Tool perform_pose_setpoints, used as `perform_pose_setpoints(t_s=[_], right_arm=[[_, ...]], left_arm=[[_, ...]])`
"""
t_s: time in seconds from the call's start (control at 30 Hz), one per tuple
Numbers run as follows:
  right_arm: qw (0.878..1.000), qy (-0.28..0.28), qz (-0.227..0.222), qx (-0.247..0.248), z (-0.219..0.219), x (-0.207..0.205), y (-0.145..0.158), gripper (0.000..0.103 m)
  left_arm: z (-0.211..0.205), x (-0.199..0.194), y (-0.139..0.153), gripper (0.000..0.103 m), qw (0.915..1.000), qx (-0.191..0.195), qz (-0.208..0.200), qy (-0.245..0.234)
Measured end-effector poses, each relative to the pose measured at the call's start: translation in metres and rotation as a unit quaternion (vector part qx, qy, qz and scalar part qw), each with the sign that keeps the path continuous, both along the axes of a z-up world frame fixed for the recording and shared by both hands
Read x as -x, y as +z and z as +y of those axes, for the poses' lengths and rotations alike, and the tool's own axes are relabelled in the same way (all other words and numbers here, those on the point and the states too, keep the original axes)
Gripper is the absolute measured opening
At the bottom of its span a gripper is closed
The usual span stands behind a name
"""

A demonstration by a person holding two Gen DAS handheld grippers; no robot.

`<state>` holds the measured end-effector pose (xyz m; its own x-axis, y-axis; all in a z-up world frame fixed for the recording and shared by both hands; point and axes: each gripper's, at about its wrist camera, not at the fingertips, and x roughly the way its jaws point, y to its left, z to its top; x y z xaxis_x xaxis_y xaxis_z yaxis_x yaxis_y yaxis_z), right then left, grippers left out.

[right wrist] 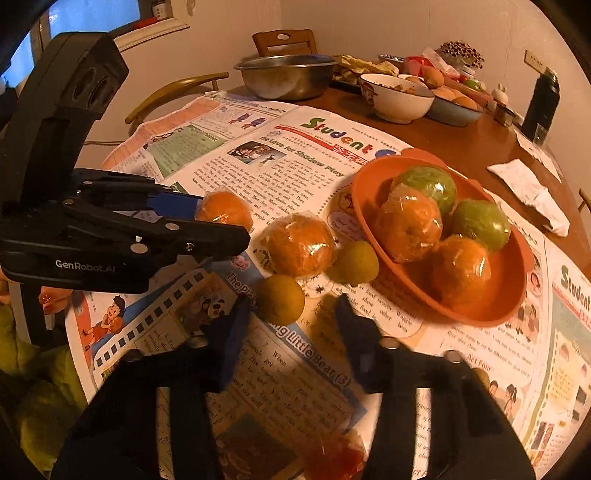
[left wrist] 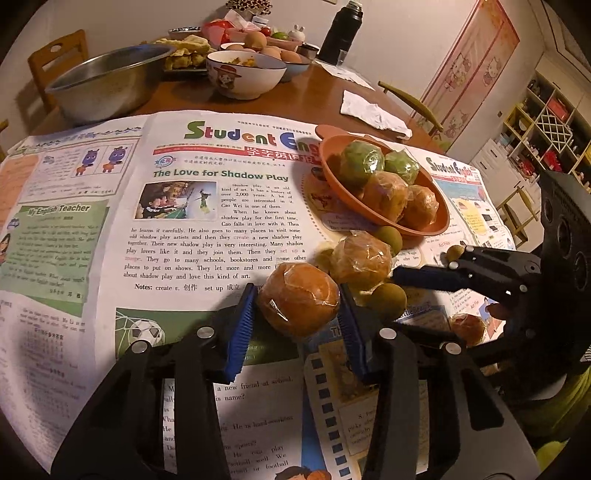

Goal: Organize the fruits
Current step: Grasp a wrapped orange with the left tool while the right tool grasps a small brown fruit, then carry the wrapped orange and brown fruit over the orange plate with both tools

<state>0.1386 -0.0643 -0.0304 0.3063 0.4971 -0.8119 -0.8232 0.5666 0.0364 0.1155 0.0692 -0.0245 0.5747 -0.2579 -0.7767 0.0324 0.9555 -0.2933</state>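
While newspaper sheets (left wrist: 207, 229) are covering the brown table (left wrist: 295, 99), the left wrist view is showing the left gripper (left wrist: 298, 314) clamping a plastic-wrapped orange (left wrist: 299, 302); an orange bowl (left wrist: 436, 221) is holding four wrapped fruits; a steel basin (left wrist: 107, 85), a white bowl (left wrist: 243, 74), a black flask (left wrist: 341, 31) and shelving (left wrist: 546, 136) are standing behind. From the right wrist view, the right gripper (right wrist: 293, 314) is hovering with pads apart beside a small green fruit (right wrist: 280, 299); a second wrapped orange (right wrist: 299, 245) is lying just left of the bowl.

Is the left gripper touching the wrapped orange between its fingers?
Touching. The left wrist view shows both blue pads of the left gripper pressed against the wrapped orange.
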Motion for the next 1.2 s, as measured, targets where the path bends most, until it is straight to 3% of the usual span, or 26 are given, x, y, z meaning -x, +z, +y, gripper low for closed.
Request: perform_pose_setpoints(t_s=[0.13,0.6,1.2], right_arm=[[1.000,0.014,0.003,-0.008,0.002,0.001,0.000,0.025],[0.998,-0.014,0.015,-0.065,-0.035,-0.002,0.018,0.024],[0.991,-0.068,-0.011,-0.119,-0.086,-0.016,0.051,0.024]], left_arm=[[0.002,0.001,0.000,0.035,1.0000,0.006,-0.002,0.000],[0.003,0.001,0.004,0.034,0.9999,0.015,-0.004,0.004],[-0.013,-0.013,0.036,0.034,0.9995,-0.002,-0.031,-0.007]])
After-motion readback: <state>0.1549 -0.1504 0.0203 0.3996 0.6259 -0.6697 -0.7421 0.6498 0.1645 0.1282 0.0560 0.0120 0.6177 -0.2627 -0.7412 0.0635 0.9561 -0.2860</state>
